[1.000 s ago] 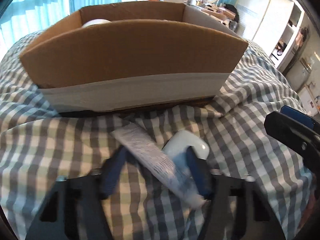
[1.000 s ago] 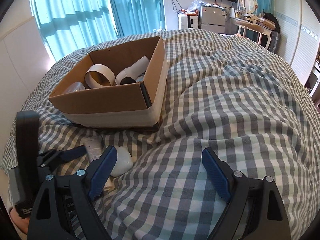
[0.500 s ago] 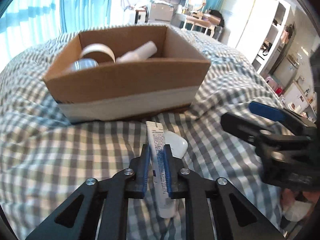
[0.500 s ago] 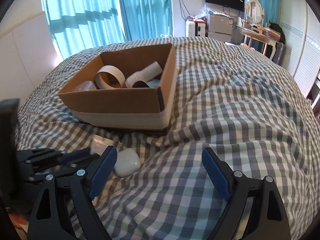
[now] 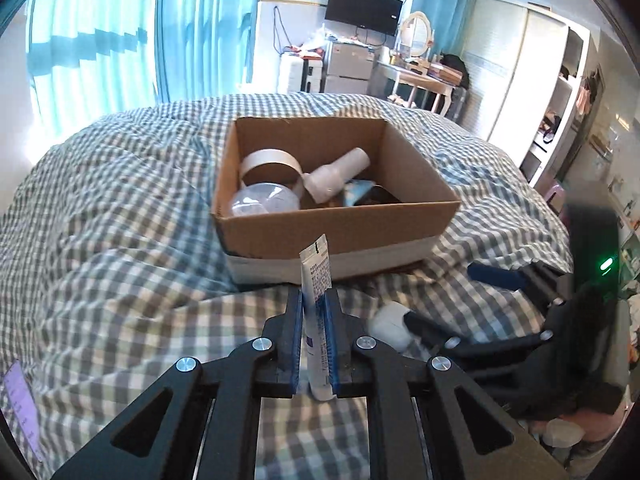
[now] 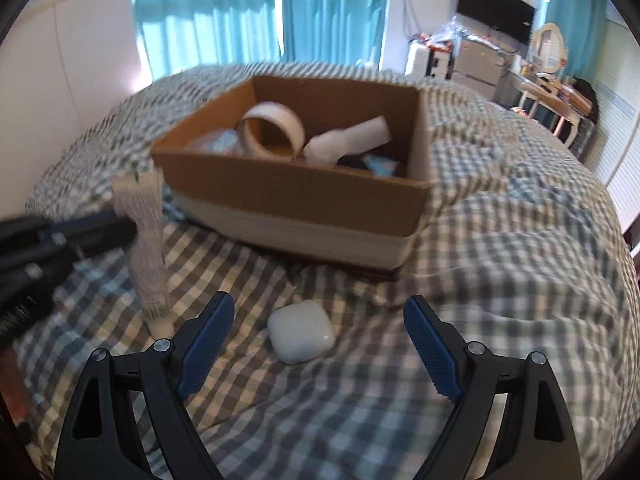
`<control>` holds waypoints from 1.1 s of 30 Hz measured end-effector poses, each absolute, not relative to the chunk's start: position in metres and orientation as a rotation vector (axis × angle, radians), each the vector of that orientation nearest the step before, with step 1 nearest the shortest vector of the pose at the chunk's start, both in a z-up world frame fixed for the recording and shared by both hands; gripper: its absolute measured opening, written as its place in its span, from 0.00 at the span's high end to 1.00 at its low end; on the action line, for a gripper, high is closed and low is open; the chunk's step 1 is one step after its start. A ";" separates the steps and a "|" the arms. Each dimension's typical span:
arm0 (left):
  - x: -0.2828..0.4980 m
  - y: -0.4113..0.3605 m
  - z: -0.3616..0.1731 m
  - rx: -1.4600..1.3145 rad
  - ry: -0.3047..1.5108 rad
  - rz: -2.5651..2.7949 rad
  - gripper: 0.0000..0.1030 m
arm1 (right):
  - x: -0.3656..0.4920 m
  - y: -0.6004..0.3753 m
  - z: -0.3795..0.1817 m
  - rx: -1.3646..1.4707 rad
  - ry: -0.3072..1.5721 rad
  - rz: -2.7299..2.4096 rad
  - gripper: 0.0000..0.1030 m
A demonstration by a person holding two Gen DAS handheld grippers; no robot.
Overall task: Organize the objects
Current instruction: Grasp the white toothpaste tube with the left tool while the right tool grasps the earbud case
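My left gripper (image 5: 313, 312) is shut on a white tube (image 5: 316, 292) and holds it upright above the checked bedspread, just in front of the cardboard box (image 5: 340, 232). The tube also shows in the right wrist view (image 6: 146, 248), held by the left gripper (image 6: 120, 228). A white rounded case (image 6: 301, 331) lies on the bedspread between the fingers of my open right gripper (image 6: 316, 332). The case also shows in the left wrist view (image 5: 390, 322), beside the right gripper (image 5: 460, 304). The box (image 6: 296, 196) holds a tape roll (image 6: 272, 130), a white bottle (image 6: 346, 140) and a clear dome (image 5: 264, 200).
The checked bedspread (image 6: 500, 240) is soft and bulges around the box. Blue curtains (image 5: 120, 40) hang behind the bed. A dresser and a TV (image 5: 362, 8) stand at the far wall, and a white wardrobe (image 5: 532, 80) stands on the right.
My left gripper closed on the tube and lifted it upright off the bedspread. My right gripper moved forward and left, and now the white case lies between its fingers.
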State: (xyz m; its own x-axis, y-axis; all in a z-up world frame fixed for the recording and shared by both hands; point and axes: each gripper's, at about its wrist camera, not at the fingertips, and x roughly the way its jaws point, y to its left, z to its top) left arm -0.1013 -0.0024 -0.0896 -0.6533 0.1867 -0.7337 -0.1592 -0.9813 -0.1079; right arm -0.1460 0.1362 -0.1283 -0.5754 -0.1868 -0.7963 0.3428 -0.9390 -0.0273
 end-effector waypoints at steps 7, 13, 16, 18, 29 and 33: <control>-0.109 -0.005 -0.099 -1.230 -0.026 2.695 0.90 | -0.169 0.114 -0.181 1.461 0.364 -2.396 0.27; -0.118 -0.007 -0.112 -1.254 -0.044 2.679 0.90 | -0.178 0.109 -0.200 1.551 0.397 -2.356 0.29; -0.123 -0.008 -0.122 -1.274 -0.052 2.663 0.90 | -0.179 0.109 -0.204 1.567 0.404 -2.362 0.47; -0.128 -0.006 -0.132 -1.310 -0.040 2.630 0.90 | -0.174 0.110 -0.198 1.536 0.408 -2.383 0.47; -0.136 0.002 -0.162 -1.486 -0.017 2.527 0.73 | -0.161 0.144 -0.168 1.464 0.222 -2.469 0.47; -0.125 0.010 -0.157 -1.476 -0.031 2.485 0.61 | -0.153 0.149 -0.159 1.440 0.213 -2.483 0.47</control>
